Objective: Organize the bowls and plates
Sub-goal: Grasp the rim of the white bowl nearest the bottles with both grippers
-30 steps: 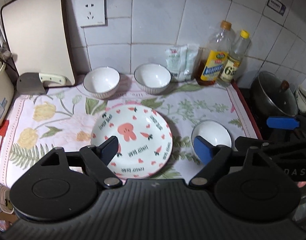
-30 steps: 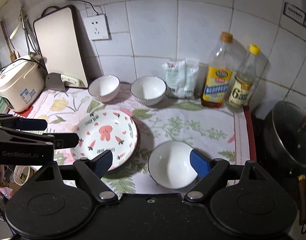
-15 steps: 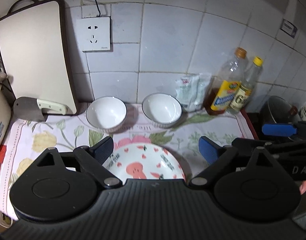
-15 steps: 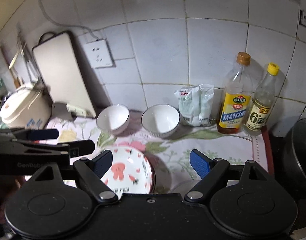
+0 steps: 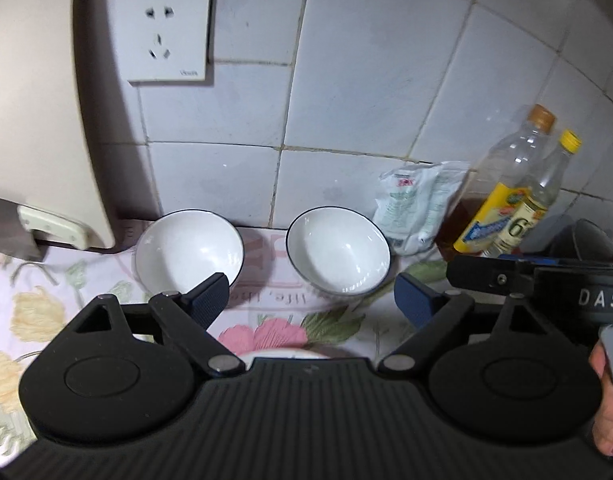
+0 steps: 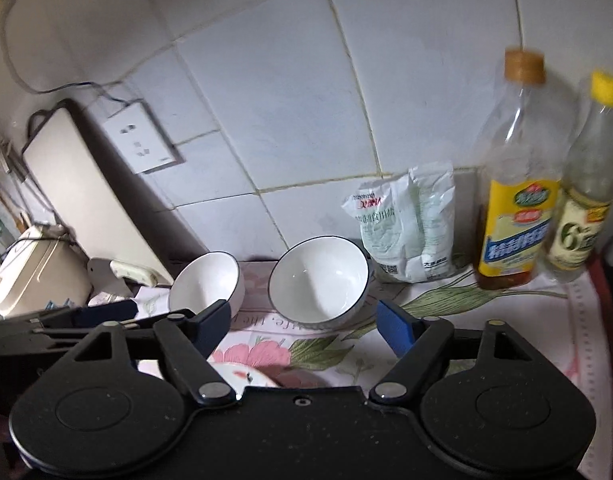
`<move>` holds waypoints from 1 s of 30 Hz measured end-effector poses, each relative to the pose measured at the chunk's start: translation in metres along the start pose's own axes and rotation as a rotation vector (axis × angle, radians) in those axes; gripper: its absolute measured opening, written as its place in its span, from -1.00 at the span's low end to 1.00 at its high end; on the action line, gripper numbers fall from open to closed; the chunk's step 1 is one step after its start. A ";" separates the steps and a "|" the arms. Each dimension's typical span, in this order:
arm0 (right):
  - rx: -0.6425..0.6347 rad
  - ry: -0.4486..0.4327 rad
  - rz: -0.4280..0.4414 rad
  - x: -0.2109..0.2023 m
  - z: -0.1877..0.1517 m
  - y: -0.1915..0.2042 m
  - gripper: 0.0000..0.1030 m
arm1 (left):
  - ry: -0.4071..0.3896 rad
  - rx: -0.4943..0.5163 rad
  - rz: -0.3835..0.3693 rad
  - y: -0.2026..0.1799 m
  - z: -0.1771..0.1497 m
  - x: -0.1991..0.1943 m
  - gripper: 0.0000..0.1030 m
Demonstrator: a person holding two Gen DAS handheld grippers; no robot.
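Two white bowls with dark rims stand side by side at the tiled wall on the floral cloth: the left bowl (image 5: 189, 246) (image 6: 206, 286) and the right bowl (image 5: 338, 250) (image 6: 319, 280). My left gripper (image 5: 312, 300) is open and empty, just short of the bowls. My right gripper (image 6: 304, 324) is open and empty, facing the right bowl. Only the top rim of the pink-patterned plate (image 5: 282, 356) (image 6: 238, 376) shows below the jaws. The small bowl seen earlier is out of view.
A cutting board (image 5: 38, 100) leans on the wall at left, with a cleaver (image 5: 46, 226) below it. A white packet (image 6: 406, 226), an oil bottle (image 6: 514, 208) and a second bottle (image 6: 582, 220) stand at right. A rice cooker (image 6: 34, 272) sits far left.
Both grippers have moved forward toward the wall and the two back bowls. The patterned plate has slipped almost under the grippers, and the small front bowl has left view. Both stayed open.
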State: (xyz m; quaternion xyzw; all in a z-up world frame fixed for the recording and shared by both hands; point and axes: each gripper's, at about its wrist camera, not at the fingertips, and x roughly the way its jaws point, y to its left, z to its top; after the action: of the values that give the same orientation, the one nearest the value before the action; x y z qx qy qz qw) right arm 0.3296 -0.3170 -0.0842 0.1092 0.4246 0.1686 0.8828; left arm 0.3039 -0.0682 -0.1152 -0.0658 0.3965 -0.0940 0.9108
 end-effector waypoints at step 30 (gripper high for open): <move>0.239 0.187 -0.102 0.153 0.006 -0.053 -0.70 | 0.236 -0.121 0.058 0.014 0.006 0.153 -0.70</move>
State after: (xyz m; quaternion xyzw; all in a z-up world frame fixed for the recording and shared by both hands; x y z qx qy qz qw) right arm 0.4344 -0.3061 -0.2071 0.1757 0.5269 0.0814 0.8276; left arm 0.4115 -0.0887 -0.2224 -0.0975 0.5077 -0.0505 0.8545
